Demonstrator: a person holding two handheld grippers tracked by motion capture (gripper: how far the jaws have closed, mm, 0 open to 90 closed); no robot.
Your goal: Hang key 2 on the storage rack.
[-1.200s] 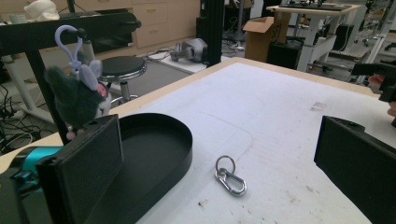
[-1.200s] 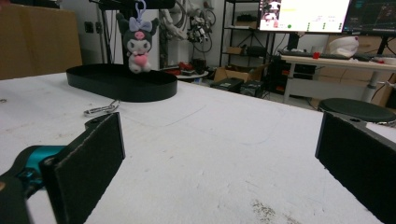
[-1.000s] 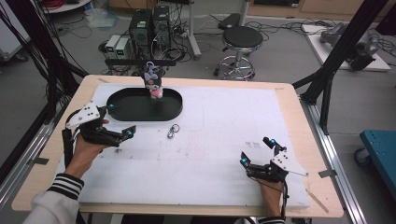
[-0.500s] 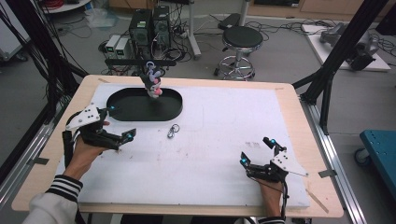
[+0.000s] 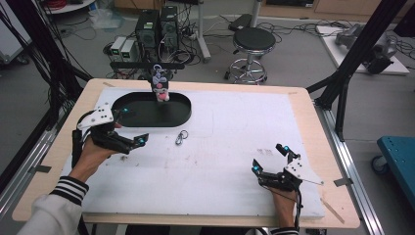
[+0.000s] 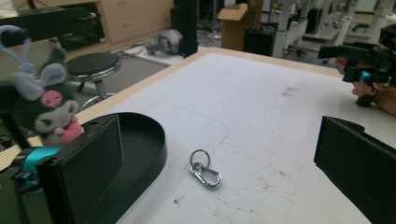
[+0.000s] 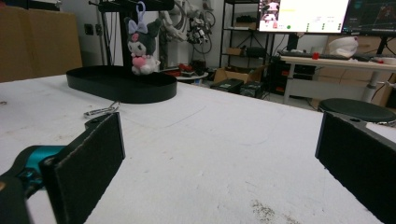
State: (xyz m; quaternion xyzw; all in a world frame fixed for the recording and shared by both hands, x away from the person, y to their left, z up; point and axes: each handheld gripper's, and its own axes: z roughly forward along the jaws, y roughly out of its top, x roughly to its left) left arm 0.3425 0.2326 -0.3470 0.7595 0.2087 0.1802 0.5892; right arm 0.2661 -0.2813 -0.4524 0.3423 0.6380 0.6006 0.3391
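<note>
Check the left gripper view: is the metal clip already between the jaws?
No. The metal clip lies on the white table cover ahead of the open left gripper, untouched by either jaw.

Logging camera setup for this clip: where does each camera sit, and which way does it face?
High view: above the person's side, looking forward and down on the table; both forearms, left hand-held gripper, right hand-held gripper.
Left gripper view: between its black jaws, facing the carabiner; the other hand far right.
Right gripper view: low over the table, facing the black tray and plush toy.
All share the carabiner, tray and toy.
</note>
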